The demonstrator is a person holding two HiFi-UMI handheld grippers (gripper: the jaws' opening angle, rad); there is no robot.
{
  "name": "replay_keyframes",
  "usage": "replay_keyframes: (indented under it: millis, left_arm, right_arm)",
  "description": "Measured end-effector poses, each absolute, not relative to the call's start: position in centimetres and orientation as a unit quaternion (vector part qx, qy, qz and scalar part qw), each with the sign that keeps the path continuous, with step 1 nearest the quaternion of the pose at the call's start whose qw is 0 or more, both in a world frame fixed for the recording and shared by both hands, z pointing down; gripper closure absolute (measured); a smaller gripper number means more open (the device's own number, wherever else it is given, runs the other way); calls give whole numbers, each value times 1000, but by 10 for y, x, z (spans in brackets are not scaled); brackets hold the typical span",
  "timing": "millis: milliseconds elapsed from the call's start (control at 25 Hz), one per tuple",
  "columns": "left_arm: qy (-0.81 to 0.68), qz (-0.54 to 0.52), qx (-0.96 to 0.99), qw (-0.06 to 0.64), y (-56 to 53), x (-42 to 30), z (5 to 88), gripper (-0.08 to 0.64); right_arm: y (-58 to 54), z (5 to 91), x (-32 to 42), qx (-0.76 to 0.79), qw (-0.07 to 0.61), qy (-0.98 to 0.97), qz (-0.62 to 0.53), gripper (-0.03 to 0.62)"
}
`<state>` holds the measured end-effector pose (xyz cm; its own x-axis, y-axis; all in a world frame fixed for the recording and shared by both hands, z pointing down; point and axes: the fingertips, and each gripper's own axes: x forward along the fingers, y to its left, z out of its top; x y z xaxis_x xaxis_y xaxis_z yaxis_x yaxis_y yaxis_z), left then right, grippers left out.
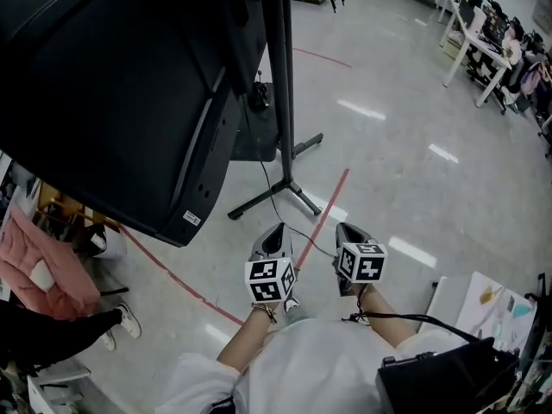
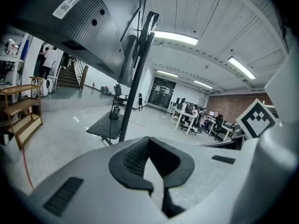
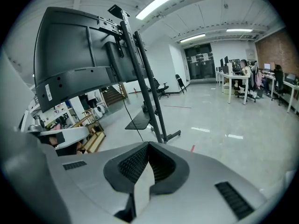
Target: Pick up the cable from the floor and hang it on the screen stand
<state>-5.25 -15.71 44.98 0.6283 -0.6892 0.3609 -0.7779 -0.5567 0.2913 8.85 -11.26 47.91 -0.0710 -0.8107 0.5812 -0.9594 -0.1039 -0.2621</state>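
Both tongs were held low in front of the person. The left gripper [image 1: 273, 234] had its jaws together with nothing between them, and so did the right gripper [image 1: 348, 231]. Neither could take anything until it was opened.

The cable [image 1: 302, 233], thin and black, lay on the floor [image 1: 405, 171] just beyond the two tips. It ran between them and then climbed toward the stand [image 1: 284, 102]. Its far end seemed to be fixed up behind the screen [image 1: 95, 76], though the join was hard to make out.

Such a thin line lying flat would be easy to miss, and jaws brought down too steeply would likely scrape the floor and push it aside. If the upper end was plugged in, a hard lift could tug at that plug or rock the stand. The stand's spread feet lay near the cable just to the left and could catch a gripper or snag a loop. A red tape line [image 1: 335, 195] crossed the same patch of floor and could be mistaken for the cable. Loosely draped, the cable might slide off the stand again.
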Motion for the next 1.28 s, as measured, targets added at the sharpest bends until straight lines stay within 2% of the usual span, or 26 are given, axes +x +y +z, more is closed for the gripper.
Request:
replay_keyframes:
  millis: [240, 560, 760, 1080, 1200, 1280]
  left_arm:
    - [-430, 132, 863, 229, -180, -49, 485, 557]
    - [-490, 158, 809, 283, -197, -51, 561, 557]
    - [-482, 179, 814, 270, -205, -45, 620, 557]
    - [-491, 195, 813, 244, -247, -63, 872, 557]
    - [-482, 186, 820, 247, -264, -64, 973, 557]
    - [-475, 181, 824, 250, -276, -65, 1034, 557]
  right_arm:
    - [-134, 513, 104, 660, 135, -659, 333, 574]
    - [-167, 589, 120, 616, 158, -675, 374, 574]
    - [-197, 651, 122, 582, 185, -718, 335, 572]
    - [-243, 925, 103, 502, 225, -770, 323, 566]
    - [-264, 1035, 92, 471, 240, -790, 310, 528]
    - [-279, 1100, 86, 452, 252, -801, 300, 526]
